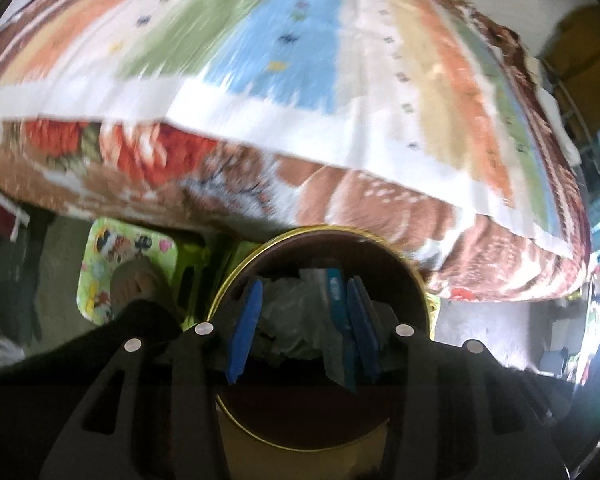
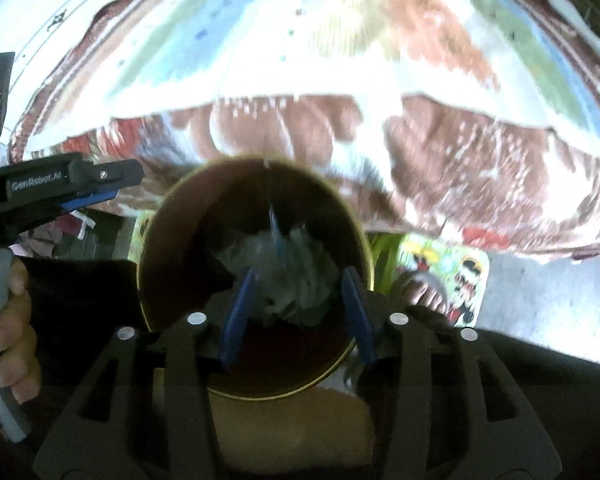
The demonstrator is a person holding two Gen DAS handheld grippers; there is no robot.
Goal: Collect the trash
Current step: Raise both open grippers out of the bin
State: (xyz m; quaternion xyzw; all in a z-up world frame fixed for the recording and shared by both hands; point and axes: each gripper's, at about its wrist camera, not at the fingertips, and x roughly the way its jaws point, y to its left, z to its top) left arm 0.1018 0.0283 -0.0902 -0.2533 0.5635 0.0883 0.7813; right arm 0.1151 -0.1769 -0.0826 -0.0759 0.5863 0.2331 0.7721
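A round bin (image 1: 300, 230) with a gold rim and dark brown inside stands on the floor below both grippers. Crumpled clear plastic trash (image 1: 288, 300) lies in it, with a thin blue item (image 1: 334, 284) sticking up. My left gripper (image 1: 304, 284) hangs over the bin mouth, open, its blue pads apart and pressing on nothing. In the right wrist view the same bin (image 2: 220, 200) and trash (image 2: 296, 264) sit under my right gripper (image 2: 299, 274), also open and empty. The left gripper (image 2: 124, 186) shows at the left edge, held by a hand (image 2: 12, 320).
A bed with a striped, colourful blanket (image 1: 280, 60) overhangs just behind the bin and fills the top of both views (image 2: 300, 60). A green cartoon-print stool (image 1: 112, 248) stands beside the bin with a bare foot (image 1: 134, 284) on it. Grey floor (image 2: 540, 300) shows at the right.
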